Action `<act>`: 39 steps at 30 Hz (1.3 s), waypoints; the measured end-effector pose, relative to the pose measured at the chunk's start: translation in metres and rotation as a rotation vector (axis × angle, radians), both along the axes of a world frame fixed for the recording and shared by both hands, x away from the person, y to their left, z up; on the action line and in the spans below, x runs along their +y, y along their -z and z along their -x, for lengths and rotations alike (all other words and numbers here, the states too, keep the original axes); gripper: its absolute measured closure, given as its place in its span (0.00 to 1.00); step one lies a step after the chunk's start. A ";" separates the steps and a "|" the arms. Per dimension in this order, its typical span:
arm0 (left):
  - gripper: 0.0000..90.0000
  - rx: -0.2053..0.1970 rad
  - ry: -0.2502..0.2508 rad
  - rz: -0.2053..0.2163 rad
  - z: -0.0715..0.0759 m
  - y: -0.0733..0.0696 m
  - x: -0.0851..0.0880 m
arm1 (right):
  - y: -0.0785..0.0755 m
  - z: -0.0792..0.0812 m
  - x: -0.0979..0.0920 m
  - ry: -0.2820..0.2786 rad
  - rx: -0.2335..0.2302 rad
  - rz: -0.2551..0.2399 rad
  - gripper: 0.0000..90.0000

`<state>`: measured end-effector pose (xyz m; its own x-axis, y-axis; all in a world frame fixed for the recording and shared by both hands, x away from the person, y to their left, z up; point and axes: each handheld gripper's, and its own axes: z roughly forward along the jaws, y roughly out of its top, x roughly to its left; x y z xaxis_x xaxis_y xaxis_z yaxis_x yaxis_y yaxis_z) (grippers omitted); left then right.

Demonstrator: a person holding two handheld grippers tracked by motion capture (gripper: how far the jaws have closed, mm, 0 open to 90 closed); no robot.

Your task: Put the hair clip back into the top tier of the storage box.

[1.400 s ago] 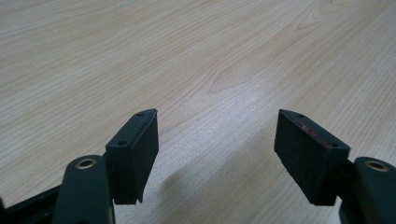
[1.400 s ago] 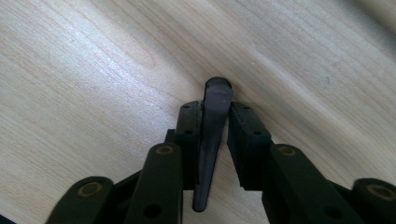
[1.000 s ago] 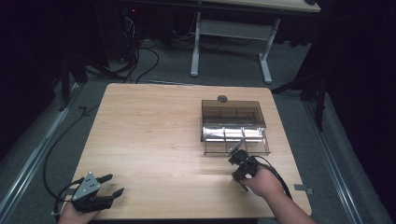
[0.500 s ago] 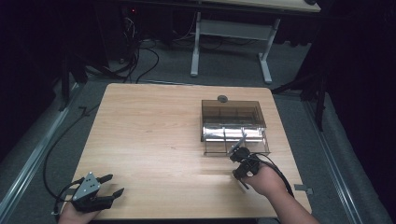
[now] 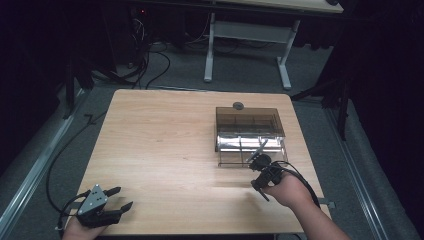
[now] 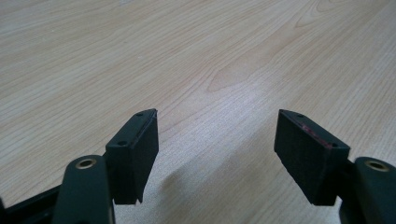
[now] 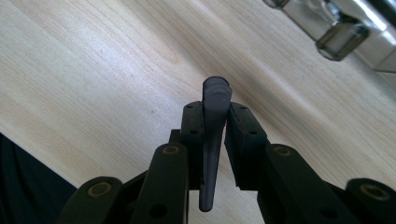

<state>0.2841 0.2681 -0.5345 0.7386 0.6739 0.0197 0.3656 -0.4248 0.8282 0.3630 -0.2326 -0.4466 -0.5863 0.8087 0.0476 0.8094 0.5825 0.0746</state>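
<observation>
The right gripper (image 7: 215, 135) is clamped on a thin grey utensil (image 7: 214, 140) near the organizer box (image 5: 250, 131); held so narrowly, it could be twisted loose. The left gripper (image 6: 217, 154) is held open.

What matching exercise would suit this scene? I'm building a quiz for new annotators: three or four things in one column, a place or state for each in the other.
Things:
1. left gripper
2. right gripper
3. clear organizer box
4. small round dark object

Places or states:
A. on the table beyond the box's far edge
B. shut on a thin dark utensil
C. open, nothing between its jaws, over bare wood
D. stands on the right half of the table, divided into compartments

Pairs: 1-C, 2-B, 3-D, 4-A
</observation>
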 end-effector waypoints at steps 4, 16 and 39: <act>0.34 -0.003 -0.003 0.003 0.000 0.000 0.000 | -0.007 -0.001 -0.001 -0.010 -0.002 0.003 0.86; 0.35 0.000 -0.004 0.001 0.000 0.000 0.000 | -0.028 -0.005 -0.003 -0.010 -0.012 0.007 0.86; 0.34 0.005 -0.003 0.001 0.000 0.000 0.000 | -0.067 -0.029 -0.009 -0.025 -0.040 0.016 0.86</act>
<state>0.2842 0.2685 -0.5346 0.7366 0.6761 0.0147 0.3712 -0.4225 0.8269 0.3922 -0.2412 -0.3798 -0.6077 0.7941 0.0108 0.7910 0.6040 0.0972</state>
